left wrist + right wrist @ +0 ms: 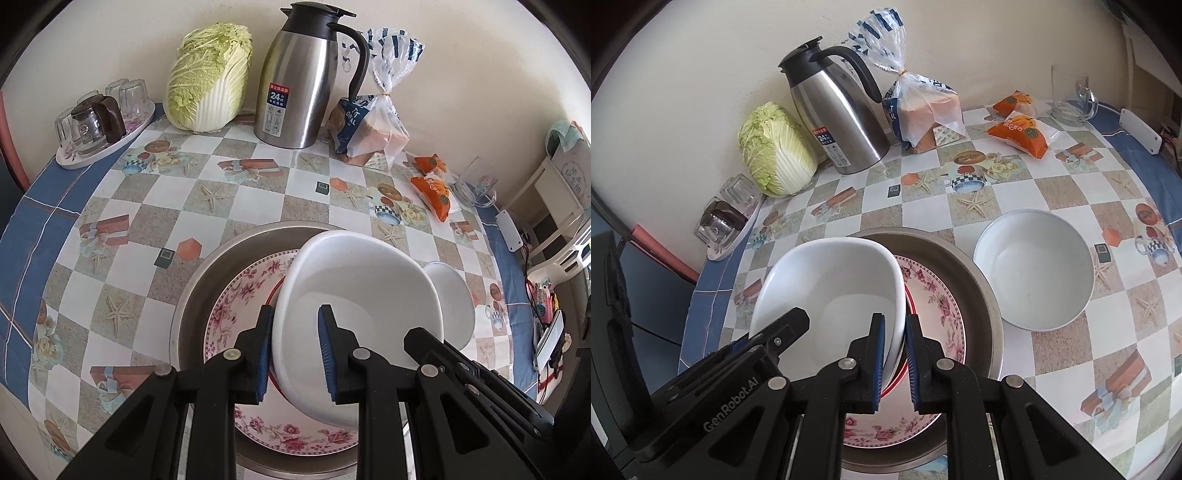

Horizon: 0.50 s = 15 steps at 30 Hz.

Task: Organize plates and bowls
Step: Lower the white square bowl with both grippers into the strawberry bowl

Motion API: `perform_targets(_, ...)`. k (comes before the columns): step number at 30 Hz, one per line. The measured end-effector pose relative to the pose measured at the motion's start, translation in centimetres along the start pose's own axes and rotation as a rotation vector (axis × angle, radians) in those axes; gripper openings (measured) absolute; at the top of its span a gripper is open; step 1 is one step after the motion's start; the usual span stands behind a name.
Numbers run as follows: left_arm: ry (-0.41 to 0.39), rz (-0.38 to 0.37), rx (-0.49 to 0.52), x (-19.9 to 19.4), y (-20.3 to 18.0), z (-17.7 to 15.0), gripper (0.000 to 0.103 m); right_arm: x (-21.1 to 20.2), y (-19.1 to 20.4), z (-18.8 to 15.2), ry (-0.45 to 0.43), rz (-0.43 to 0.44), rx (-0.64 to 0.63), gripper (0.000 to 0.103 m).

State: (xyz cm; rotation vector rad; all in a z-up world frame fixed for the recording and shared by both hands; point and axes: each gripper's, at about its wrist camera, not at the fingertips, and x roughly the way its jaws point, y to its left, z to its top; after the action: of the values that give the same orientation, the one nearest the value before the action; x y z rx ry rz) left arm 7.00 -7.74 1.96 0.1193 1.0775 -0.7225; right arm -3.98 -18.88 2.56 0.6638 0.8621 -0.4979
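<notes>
A white squarish bowl (pixel 362 295) (pixel 831 280) is tilted over a pink floral plate (pixel 243 295) (pixel 938 306) that lies in a round metal tray (pixel 199 291) (pixel 979 277). My left gripper (pixel 295 354) straddles the bowl's left rim, one blue pad outside and one inside. My right gripper (pixel 895 360) is shut on the bowl's right rim, and a red-rimmed dish edge shows under it. A second round white bowl (pixel 1034 269) (pixel 450 295) stands on the table right of the tray.
Along the back wall stand a napa cabbage (pixel 207 77), a steel thermos jug (pixel 303 81) and a bagged bread loaf (pixel 369 122). A tray of glasses (pixel 99 122) is at the back left. Orange snack packs (pixel 1019 129) and a glass mug (pixel 1071 96) are at the back right.
</notes>
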Motion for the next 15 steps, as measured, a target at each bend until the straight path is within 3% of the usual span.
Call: perform_targets(15, -0.006, -0.011, -0.011, -0.18, 0.23, 0.11, 0.024, -0.01, 0.04, 0.12, -0.002, 0.005, 0.005, 0.014)
